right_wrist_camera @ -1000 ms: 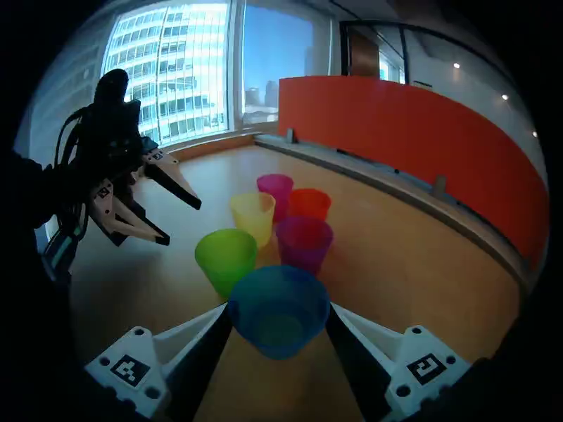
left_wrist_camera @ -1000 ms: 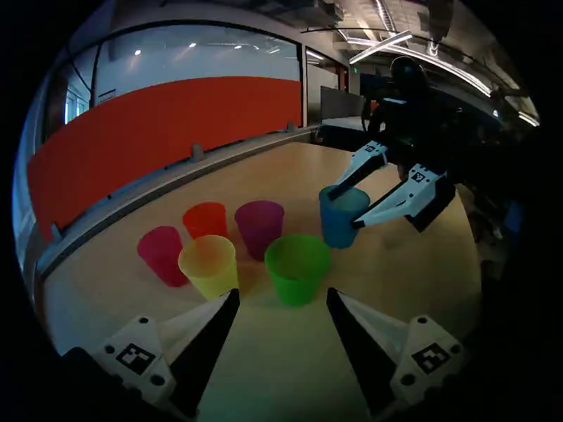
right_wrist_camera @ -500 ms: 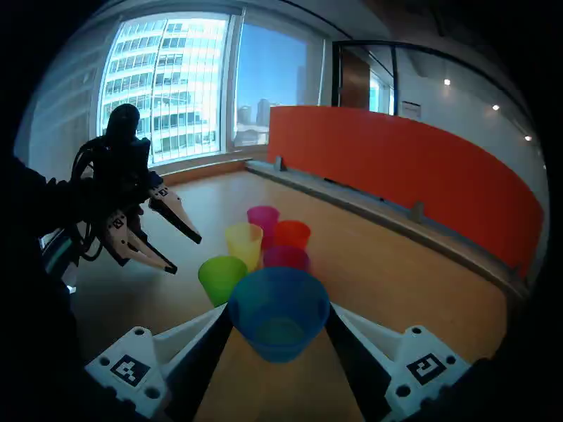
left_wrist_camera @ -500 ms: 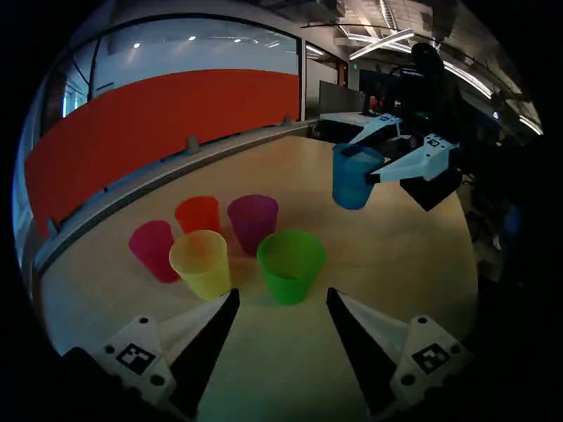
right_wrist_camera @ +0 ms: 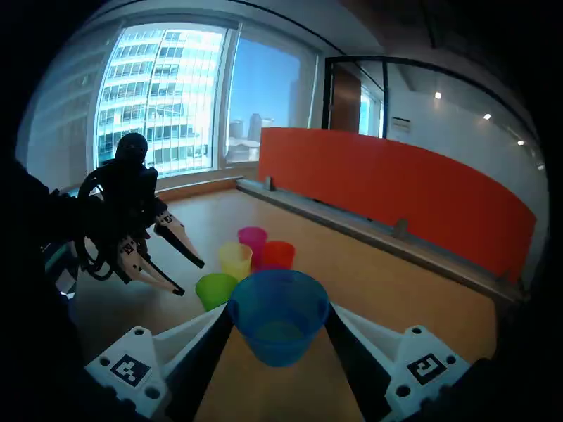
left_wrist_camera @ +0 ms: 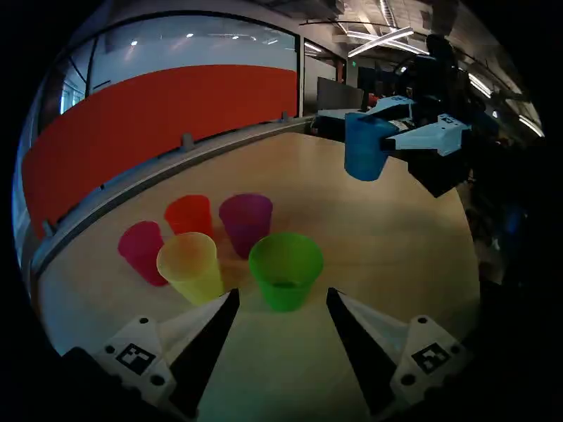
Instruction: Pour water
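Tall windows (right_wrist_camera: 162, 98) onto city towers light one side of the room, and a long orange wall panel (left_wrist_camera: 162, 119) runs along another. Below them spreads a broad wooden surface (left_wrist_camera: 380, 232).

Seen from the left gripper view, the right gripper (left_wrist_camera: 394, 141) is raised well above the surface, far from the other cups, its fingers (left_wrist_camera: 422, 137) pinching the blue cup (left_wrist_camera: 366, 148) on both sides. The cup is upright in the air. In the right gripper view it sits close up between the two white fingers; whether it holds water cannot be told.

The left gripper (left_wrist_camera: 281, 294) has its fingers spread wide with nothing between them, low over the surface.

Just ahead of it stands a tight cluster of five cups: the green cup (left_wrist_camera: 285, 271) nearest, the yellow cup (left_wrist_camera: 190, 267) beside it, then the purple cup (left_wrist_camera: 245, 221), the orange cup (left_wrist_camera: 188, 214) and the pink cup (left_wrist_camera: 141, 250) behind.
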Demonstrator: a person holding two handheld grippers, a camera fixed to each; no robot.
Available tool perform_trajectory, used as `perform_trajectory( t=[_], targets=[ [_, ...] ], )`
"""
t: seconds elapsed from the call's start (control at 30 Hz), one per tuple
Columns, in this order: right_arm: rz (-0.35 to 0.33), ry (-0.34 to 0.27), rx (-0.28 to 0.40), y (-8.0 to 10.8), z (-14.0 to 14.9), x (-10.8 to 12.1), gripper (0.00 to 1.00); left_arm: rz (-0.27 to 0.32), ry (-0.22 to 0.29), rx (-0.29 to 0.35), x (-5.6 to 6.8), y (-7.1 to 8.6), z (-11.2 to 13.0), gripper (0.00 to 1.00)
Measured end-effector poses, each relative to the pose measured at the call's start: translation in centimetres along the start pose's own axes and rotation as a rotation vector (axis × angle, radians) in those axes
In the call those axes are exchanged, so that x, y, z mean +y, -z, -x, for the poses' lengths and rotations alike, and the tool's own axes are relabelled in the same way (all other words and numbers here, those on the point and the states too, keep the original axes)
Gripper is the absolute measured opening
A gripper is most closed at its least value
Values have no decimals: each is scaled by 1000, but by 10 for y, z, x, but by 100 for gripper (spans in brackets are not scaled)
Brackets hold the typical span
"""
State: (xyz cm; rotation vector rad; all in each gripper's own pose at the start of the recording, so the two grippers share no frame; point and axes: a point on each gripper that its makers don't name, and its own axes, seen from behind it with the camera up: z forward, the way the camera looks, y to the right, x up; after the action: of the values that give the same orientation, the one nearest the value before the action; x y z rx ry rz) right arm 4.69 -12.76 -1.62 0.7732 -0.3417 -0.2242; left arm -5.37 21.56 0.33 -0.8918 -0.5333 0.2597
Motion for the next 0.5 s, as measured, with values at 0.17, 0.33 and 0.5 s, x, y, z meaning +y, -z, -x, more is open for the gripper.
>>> perform_trajectory(
  t=[0.17,0.33,0.5],
  targets=[
    [6,1,5,5,-2,3,91,5,-3,-18,1,-10,2,92],
    [11,4,5,8,-2,5,91,12,-6,-27,4,-21,0,92],
    [13,4,2,10,0,8,91,13,-14,-38,5,-31,0,92]
  ],
)
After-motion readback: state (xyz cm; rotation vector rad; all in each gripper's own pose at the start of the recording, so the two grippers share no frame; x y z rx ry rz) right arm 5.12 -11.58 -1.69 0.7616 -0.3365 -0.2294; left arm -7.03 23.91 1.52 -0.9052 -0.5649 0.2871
